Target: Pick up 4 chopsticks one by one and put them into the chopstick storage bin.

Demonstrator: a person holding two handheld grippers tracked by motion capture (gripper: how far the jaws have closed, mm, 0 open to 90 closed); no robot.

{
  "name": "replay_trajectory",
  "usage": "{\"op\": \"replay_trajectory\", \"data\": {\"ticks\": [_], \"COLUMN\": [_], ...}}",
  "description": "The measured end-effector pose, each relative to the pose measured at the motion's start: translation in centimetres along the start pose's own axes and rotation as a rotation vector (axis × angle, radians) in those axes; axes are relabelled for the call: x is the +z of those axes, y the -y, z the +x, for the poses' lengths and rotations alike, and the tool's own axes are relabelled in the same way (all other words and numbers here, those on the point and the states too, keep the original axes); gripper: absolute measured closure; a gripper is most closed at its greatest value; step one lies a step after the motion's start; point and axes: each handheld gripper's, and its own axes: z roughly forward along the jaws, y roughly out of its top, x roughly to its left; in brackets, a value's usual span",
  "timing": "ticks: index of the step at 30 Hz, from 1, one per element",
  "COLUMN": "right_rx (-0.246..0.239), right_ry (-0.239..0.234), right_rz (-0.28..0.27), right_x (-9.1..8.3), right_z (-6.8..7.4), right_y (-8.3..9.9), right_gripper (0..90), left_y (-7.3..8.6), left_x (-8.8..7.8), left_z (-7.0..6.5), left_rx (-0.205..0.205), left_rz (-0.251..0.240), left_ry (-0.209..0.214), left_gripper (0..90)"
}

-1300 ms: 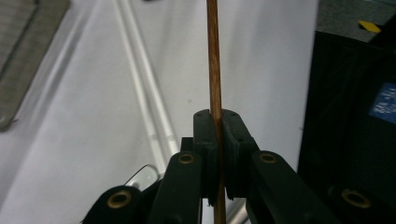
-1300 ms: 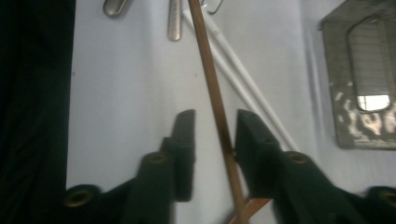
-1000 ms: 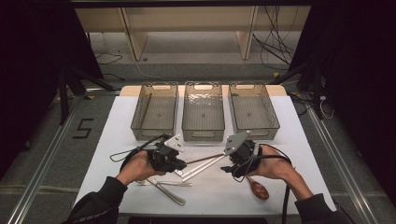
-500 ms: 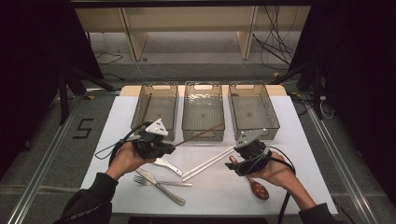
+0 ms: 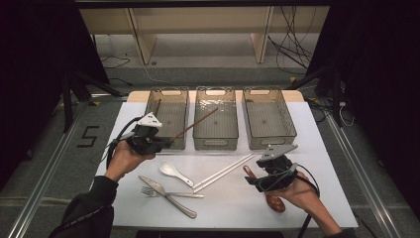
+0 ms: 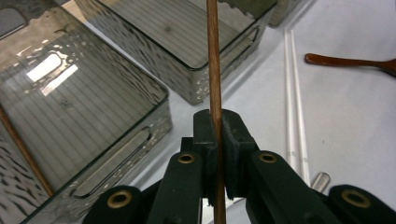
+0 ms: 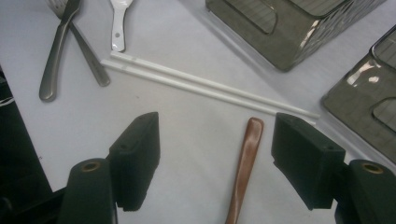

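While the brown chopstick is clamped tight in the left claw, it has been carried off the bench and up to the left bin, against the earlier frames where that claw sat low beside the white chopsticks. A second brown stick is already seen leaning inside the left bin, so the pair is judged to be nearly sorted, with only the drop left. The held chopstick's tip is pointed past the left bin, out over the middle bin, so it must be swung back toward the left bin before release.

Over on the other side, the right claw has been drawn away from the left bin toward the bench's near edge, and its jaws have just been opening; they are now spread wide with nothing gripped. The brown spoon is found lying flat between those open jaws, untouched, its handle end toward the white chopsticks. It is judged to be the next pick.
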Motion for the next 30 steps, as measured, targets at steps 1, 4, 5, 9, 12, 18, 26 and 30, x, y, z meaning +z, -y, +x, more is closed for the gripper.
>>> {"op": "replay_trajectory", "data": {"ticks": [1,4,5,9,12,18,26,30], "right_rx": [0.003,0.006,0.007,0.011,0.014,0.025,0.019,0.016], "right_ry": [0.0,-0.004,-0.001,-0.005,-0.005,-0.005,-0.009,-0.009], "right_rz": [0.001,0.002,0.003,0.005,0.004,-0.001,-0.003,-0.002], "right_x": [0.0,-0.1,-0.1,-0.2,-0.3,-0.5,-0.6,-0.7], "right_z": [0.0,0.1,0.2,0.3,0.3,0.4,0.6,0.7], "right_y": [0.1,0.3,0.4,0.6,0.7,0.9,1.0,1.1], "right_gripper": [33.5,33.5,33.5,33.4,32.9,31.8,31.6,31.6], "left_y": [-0.1,-0.3,-0.4,-0.6,-0.9,-1.6,-2.3,-2.2], "left_x": [0.0,0.2,0.2,0.5,0.7,1.3,2.3,2.7], "left_z": [0.2,1.0,1.3,2.5,3.2,4.5,6.2,7.2], "left_rx": [-0.005,-0.026,-0.037,-0.072,-0.088,-0.12,-0.157,-0.187], "left_rz": [0.0,-0.005,-0.011,-0.022,-0.02,-0.027,-0.012,-0.012], "left_ry": [-0.005,-0.021,-0.03,-0.055,-0.069,-0.102,-0.137,-0.16], "left_gripper": [85.1,85.1,85.1,85.1,85.1,85.1,85.1,85.1]}}
